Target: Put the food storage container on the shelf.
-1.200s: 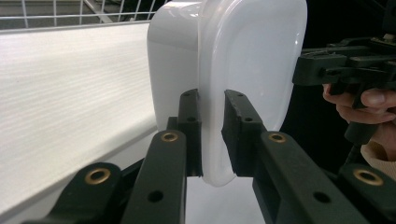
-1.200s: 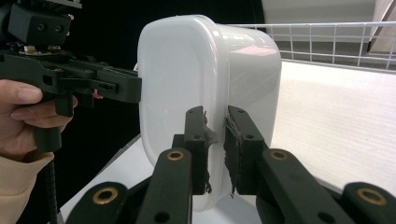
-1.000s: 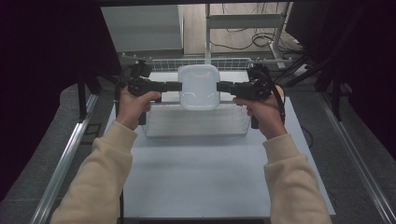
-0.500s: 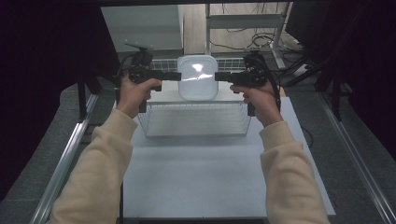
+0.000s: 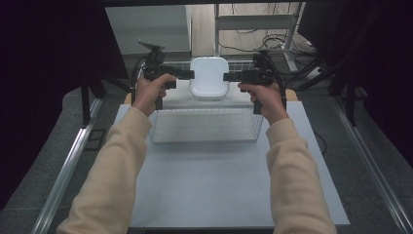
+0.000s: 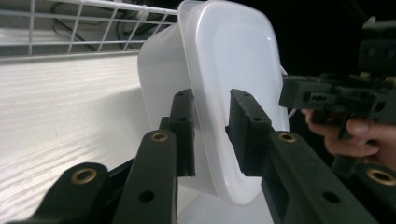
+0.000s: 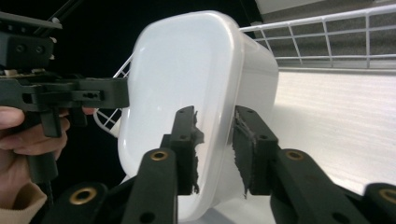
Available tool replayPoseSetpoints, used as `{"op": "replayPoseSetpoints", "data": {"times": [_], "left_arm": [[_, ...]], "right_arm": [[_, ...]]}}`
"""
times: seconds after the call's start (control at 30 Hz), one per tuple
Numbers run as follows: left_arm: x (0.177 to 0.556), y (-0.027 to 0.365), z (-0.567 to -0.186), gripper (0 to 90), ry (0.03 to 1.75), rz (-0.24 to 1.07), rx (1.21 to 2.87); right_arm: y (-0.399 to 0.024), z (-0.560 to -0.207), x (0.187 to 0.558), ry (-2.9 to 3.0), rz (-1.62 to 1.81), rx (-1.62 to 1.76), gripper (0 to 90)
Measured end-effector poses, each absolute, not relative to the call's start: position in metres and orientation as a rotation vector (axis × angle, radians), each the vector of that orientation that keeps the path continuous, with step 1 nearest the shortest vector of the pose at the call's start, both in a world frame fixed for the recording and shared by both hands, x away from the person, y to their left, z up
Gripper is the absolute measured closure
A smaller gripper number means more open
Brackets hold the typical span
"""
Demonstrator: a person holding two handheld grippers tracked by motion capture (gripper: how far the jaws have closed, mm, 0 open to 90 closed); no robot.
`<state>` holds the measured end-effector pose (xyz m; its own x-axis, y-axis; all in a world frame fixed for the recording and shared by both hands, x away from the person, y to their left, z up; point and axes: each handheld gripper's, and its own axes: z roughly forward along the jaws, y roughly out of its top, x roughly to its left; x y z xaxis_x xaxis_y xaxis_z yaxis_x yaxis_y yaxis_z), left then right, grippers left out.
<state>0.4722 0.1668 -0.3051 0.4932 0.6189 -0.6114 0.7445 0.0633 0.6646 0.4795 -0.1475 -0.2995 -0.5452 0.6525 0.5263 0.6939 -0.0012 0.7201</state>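
Your white table (image 5: 219, 195) has the wire basket (image 5: 204, 126) mid-way, and the white lidded container (image 5: 209, 77) sits just behind it on the pale board. Your left gripper (image 5: 191, 74) and right gripper (image 5: 227, 76) have just been opening, jaws loose around its rim.

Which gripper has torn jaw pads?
The right gripper: ragged, frayed pads; the left gripper's are clean-edged. Both have just been opening, white container's rim between their jaws.

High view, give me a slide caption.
Both grippers flank a lidded white container set beyond the wire basket.
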Motion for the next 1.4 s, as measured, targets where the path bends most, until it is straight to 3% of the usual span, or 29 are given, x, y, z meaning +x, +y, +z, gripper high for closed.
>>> {"op": "replayPoseSetpoints", "data": {"times": [0.17, 0.47, 0.57, 0.6, 0.63, 0.67, 0.93, 1.4], "left_arm": [[0.484, 0.173, -0.316, 70.4, 1.214, -0.222, 1.568], [0.487, 0.172, -0.324, 66.4, 1.217, -0.214, 1.555], [0.486, 0.172, -0.326, 59.1, 1.208, -0.199, 1.554], [0.485, 0.172, -0.326, 51.2, 1.205, -0.176, 1.555], [0.483, 0.173, -0.325, 51.2, 1.205, -0.158, 1.548], [0.481, 0.174, -0.324, 45.0, 1.203, -0.151, 1.537], [0.456, 0.183, -0.310, 36.6, 1.139, -0.077, 1.584], [0.411, 0.185, -0.300, 33.1, 1.046, 0.052, 1.685]], "right_arm": [[-0.147, -0.305, 0.490, -2.116, -1.611, -1.508, 64.3], [-0.147, -0.312, 0.496, -2.069, -1.601, -1.533, 60.7], [-0.145, -0.312, 0.495, -2.081, -1.618, -1.530, 56.1], [-0.144, -0.310, 0.494, -2.080, -1.646, -1.515, 49.4], [-0.144, -0.310, 0.494, -2.080, -1.646, -1.515, 49.4], [-0.144, -0.306, 0.490, -2.099, -1.684, -1.508, 42.9], [-0.157, -0.289, 0.464, -2.239, -1.763, -1.431, 32.6], [-0.184, -0.288, 0.426, -2.395, -1.793, -1.289, 31.8]]}}
